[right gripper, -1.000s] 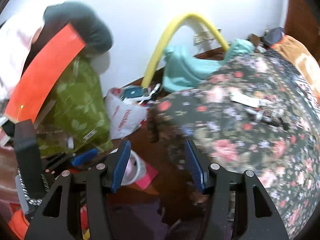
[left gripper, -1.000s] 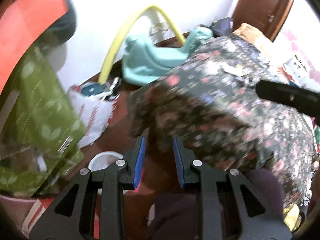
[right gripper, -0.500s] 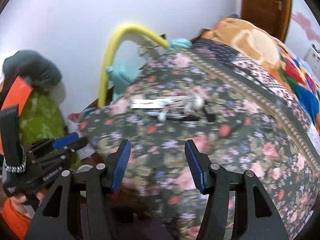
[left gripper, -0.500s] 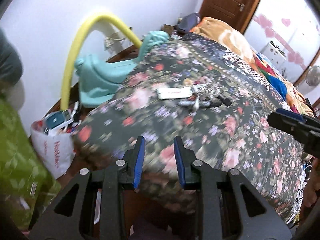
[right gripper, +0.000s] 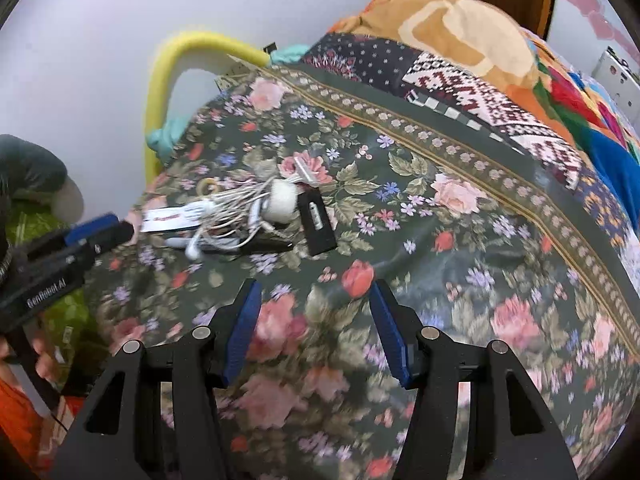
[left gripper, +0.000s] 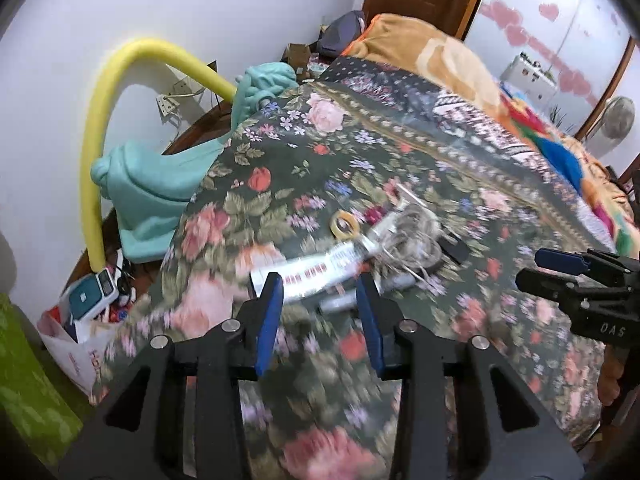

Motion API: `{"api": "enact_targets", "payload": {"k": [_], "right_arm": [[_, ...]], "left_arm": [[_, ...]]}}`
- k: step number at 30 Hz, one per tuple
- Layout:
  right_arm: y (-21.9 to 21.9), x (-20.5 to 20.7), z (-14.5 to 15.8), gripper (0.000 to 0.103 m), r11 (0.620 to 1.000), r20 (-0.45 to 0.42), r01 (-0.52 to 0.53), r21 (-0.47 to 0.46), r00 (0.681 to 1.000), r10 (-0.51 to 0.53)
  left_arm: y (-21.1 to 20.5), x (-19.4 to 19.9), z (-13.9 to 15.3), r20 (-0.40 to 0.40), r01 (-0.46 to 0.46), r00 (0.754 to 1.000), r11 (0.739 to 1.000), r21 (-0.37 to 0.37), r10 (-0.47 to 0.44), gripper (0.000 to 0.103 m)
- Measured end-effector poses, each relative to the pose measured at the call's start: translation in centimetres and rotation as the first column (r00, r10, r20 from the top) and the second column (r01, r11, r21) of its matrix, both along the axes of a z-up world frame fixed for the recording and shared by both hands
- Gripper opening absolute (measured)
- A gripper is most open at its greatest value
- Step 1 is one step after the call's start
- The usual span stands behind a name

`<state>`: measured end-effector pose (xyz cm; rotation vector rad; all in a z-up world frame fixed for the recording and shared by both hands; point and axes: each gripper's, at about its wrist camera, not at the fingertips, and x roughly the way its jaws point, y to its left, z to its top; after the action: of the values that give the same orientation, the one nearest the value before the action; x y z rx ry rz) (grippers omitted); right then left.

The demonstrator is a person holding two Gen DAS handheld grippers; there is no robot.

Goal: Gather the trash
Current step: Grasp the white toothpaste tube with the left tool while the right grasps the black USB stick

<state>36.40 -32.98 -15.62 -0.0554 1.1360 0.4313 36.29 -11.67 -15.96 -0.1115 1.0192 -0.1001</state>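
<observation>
Left tool (left gripper: 318, 300): jaws apart, empty, above floral bedspread (left gripper: 304, 168), just short of white printed wrapper (left gripper: 316, 270). Right tool (right gripper: 316, 320): jaws wide apart, empty, over bedspread, apart from clutter. Clutter pile on bed: wrapper, tangled white earphone cable (right gripper: 236, 216), tape roll (left gripper: 345, 225), black flat device (right gripper: 318, 224). Yellow foam tube (left gripper: 96, 136) arches beside bed.

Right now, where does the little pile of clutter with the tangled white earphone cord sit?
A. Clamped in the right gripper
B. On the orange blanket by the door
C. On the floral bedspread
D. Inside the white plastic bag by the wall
C: the tangled white earphone cord, with a black rectangular item and a white printed packet beside it, lies on the floral bedspread, ahead of the open, empty right gripper.
</observation>
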Motion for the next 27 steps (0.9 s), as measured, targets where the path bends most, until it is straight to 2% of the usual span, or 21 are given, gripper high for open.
{"api": "enact_targets", "payload": {"k": [8, 15, 18, 20, 22, 27], "right_arm": [[2.1, 5.1, -4.9, 0.053, 0.999, -0.063, -0.029, -0.028, 0.998, 0.027], [4.7, 5.5, -5.9, 0.055, 0.981, 0.022, -0.097, -0.167, 0.995, 0.102], [4.8, 4.8, -5.7, 0.051, 0.978, 0.055, -0.099, -0.181, 0.992, 0.111], [4.2, 4.6, -5.5, 0.043, 0.982, 0.055, -0.077, -0.173, 0.995, 0.088], [3.2, 4.4, -5.0, 0.025, 0.985, 0.053, -0.051, -0.165, 0.997, 0.061], [1.2, 3.3, -4.4, 0.023, 0.992, 0.026, -0.047, -0.120, 0.998, 0.050]], "left_arm": [[0.2, 4.6, -3.2, -0.053, 0.048, 0.997, 0.999, -0.023, -0.049, 0.037], [-0.3, 4.0, -4.1, -0.058, 0.135, 0.989, 0.991, -0.003, -0.135, 0.037], [-0.9, 2.8, -4.3, -0.065, 0.173, 0.983, 0.985, 0.013, -0.171, 0.037], [-1.4, 2.1, -4.4, -0.081, 0.193, 0.978, 0.981, 0.028, -0.191, 0.037], [-1.9, 1.6, -4.5, -0.094, 0.209, 0.974, 0.977, 0.037, -0.204, 0.037], [-2.7, 1.6, -4.8, -0.111, 0.219, 0.971, 0.974, 0.050, -0.212, 0.038]]}}
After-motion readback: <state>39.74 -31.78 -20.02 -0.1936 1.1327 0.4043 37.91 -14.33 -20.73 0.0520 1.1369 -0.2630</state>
